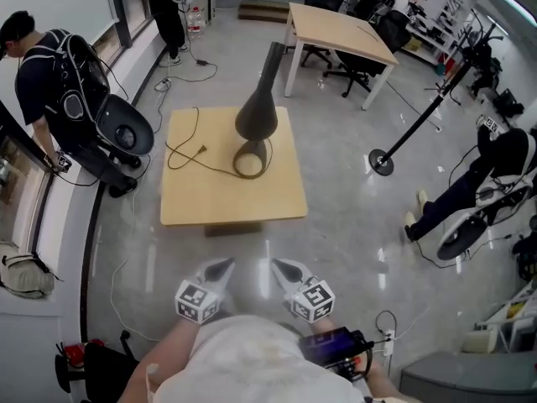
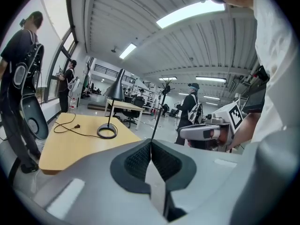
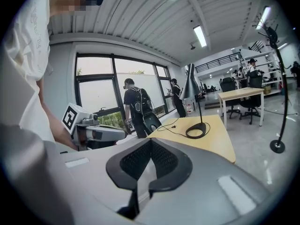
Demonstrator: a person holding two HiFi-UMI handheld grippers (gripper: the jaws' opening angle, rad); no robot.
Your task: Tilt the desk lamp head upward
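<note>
Left gripper (image 2: 151,143), right gripper (image 3: 150,140) closed, lamp stem (image 3: 200,112) hidden in head view

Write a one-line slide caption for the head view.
Left gripper and right gripper, both shut and empty, hang short of a wooden table holding a black desk lamp and its cord.

Head view: desk lamp (image 1: 256,116) head covers its stem and the back of its ring base (image 1: 248,166). Rear ends of left gripper (image 1: 226,264) and right gripper (image 1: 279,265) are hidden under the person's torso (image 1: 252,363). Lamp hinge is too small to tell in both gripper views.
</note>
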